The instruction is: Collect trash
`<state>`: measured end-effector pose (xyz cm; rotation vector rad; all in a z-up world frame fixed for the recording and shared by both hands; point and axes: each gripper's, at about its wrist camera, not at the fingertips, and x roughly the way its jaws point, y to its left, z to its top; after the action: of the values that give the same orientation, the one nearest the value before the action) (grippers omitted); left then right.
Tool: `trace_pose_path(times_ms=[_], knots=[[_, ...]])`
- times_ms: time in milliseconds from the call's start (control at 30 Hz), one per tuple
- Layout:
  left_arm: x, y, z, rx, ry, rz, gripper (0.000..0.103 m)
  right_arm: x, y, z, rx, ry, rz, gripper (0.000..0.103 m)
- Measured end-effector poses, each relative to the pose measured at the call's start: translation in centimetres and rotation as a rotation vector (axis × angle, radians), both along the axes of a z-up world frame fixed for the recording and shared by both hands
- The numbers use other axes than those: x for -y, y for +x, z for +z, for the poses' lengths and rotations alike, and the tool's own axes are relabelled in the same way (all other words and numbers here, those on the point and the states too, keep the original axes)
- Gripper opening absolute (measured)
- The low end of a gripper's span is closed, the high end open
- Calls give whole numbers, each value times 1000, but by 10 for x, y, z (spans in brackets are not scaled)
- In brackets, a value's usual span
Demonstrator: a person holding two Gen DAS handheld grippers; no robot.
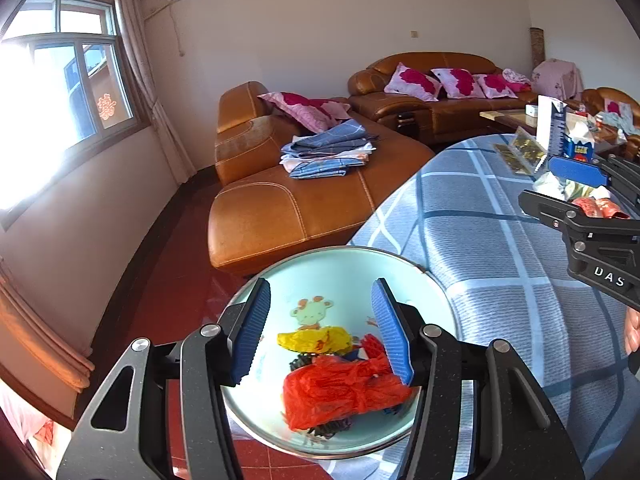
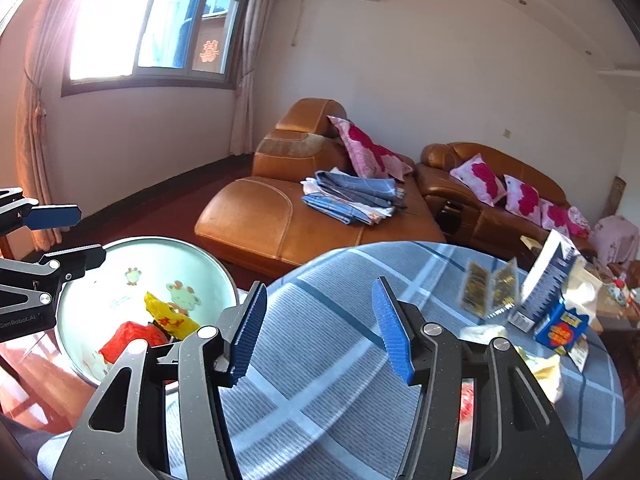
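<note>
The left gripper (image 1: 320, 328) hangs over a pale green bin (image 1: 344, 268) with its blue pads spread and nothing pressed between them; the red plastic bag (image 1: 340, 392) lies loose in the bin below, just under the right-hand pad, though whether that pad brushes it cannot be told. The bag is crumpled, its long axis running roughly across the bin from side to side. Behind it lies a yellow wrapper (image 1: 316, 340), also stretched crosswise, with dark scraps around both. The right gripper (image 2: 320, 328) is likewise released, jaws apart over bare checked tablecloth (image 2: 320, 380), holding nothing. From its view the bin (image 2: 192, 256) sits to the left, beside the table's edge, the yellow wrapper (image 2: 170, 316) tilted diagonally in it. Farther along the table stand a tall white-and-blue carton (image 2: 548, 276), upright, a blue box (image 2: 560, 330), gold sachets (image 2: 490, 288) and pale crumpled bags (image 2: 540, 372). A brown leather sofa (image 2: 280, 216) with folded cloth (image 2: 352, 196) stands beyond.
</note>
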<state>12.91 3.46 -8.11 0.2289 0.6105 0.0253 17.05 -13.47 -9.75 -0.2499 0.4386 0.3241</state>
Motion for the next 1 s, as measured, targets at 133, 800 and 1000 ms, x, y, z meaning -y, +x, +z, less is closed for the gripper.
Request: trace_pose_path(times_ms=[133,800,1000], knots=[[33,3,-1,-3,-9,-82,53,45,-14,1,-18,24,-111,60],[192,0,-25,-60,1,-434,54,211,-83,-24,-109,139,-613,64],[221,0,-36,-93,19,-496,63,223,-100,-28,-97,137,-651,76]])
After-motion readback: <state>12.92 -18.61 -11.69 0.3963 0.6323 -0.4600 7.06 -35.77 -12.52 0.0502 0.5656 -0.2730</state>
